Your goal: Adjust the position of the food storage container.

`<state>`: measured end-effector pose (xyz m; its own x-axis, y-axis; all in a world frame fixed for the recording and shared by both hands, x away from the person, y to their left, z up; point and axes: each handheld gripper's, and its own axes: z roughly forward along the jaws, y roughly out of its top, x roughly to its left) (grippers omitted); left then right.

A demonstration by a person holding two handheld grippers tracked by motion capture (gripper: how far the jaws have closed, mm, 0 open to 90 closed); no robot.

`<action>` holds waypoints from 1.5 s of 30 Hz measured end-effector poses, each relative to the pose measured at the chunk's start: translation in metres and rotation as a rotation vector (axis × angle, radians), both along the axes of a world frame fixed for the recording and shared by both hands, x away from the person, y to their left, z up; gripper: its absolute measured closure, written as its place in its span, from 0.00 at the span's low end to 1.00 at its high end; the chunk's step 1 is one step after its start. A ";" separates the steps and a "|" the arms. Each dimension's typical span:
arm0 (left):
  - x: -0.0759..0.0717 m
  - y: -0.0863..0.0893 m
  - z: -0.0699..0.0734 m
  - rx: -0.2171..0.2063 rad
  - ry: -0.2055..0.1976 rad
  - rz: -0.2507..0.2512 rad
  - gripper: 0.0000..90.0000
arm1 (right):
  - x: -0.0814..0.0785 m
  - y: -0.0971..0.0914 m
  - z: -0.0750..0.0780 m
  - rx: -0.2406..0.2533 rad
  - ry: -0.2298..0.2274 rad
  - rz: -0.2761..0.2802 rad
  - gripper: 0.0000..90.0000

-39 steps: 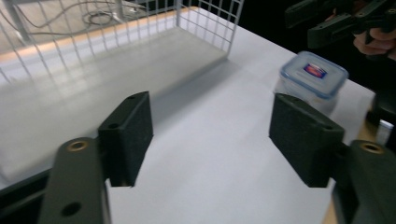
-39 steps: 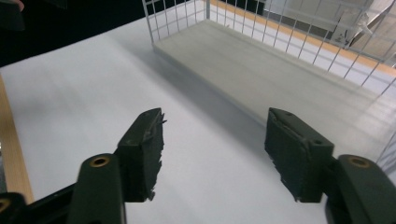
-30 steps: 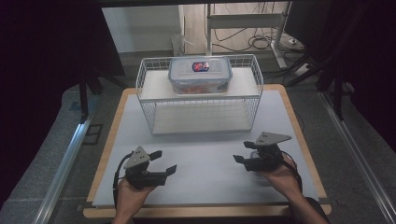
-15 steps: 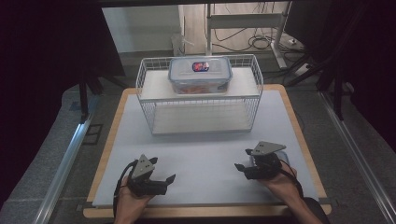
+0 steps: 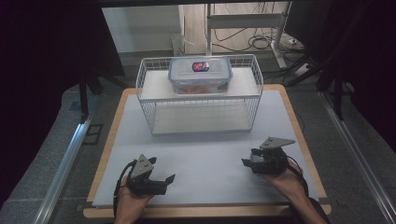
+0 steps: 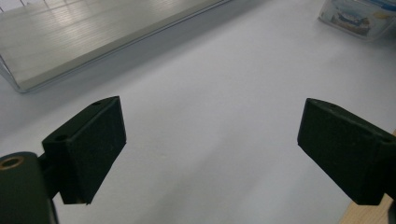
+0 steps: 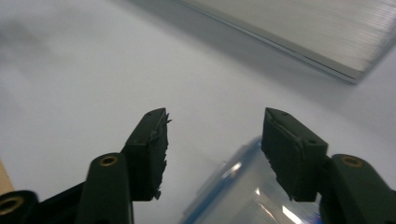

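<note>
1. The left gripper (image 5: 161,179) rests low over the near left of the counter (image 5: 210,154), held in a hand (image 5: 130,200). Its jaws stand wide apart and have just been opening; only bare white surface lies between them.
2. The right gripper (image 5: 247,163) sits over the near right of the counter. Its jaws stand partly open and have just been closing.
3. In the right gripper view a blurred clear container with a blue rim (image 7: 243,191) shows below and between the jaws; the pads do not press on it.
4. A lidded clear plastic box (image 5: 200,74) sits on the upper shelf of a white wire rack (image 5: 201,100) at the far side of the counter, well apart from both grippers.
</note>
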<state>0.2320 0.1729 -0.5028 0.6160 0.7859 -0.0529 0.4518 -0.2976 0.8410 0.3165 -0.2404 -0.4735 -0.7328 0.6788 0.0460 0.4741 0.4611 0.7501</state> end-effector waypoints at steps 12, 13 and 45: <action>0.001 0.000 -0.001 -0.008 0.004 0.002 0.09 | 0.001 -0.048 0.010 -0.049 -0.007 -0.093 1.00; 0.001 0.000 -0.002 -0.006 0.005 0.001 0.09 | 0.001 -0.051 0.011 -0.049 -0.002 -0.104 1.00; 0.001 -0.001 -0.003 0.004 0.006 0.003 0.09 | -0.012 -0.106 -0.006 -0.083 0.075 -0.310 1.00</action>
<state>0.2329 0.1719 -0.5060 0.6136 0.7878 -0.0536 0.4575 -0.2994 0.8373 0.3049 -0.3464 -0.4793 -0.4874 0.8727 0.0272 0.6542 0.3444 0.6733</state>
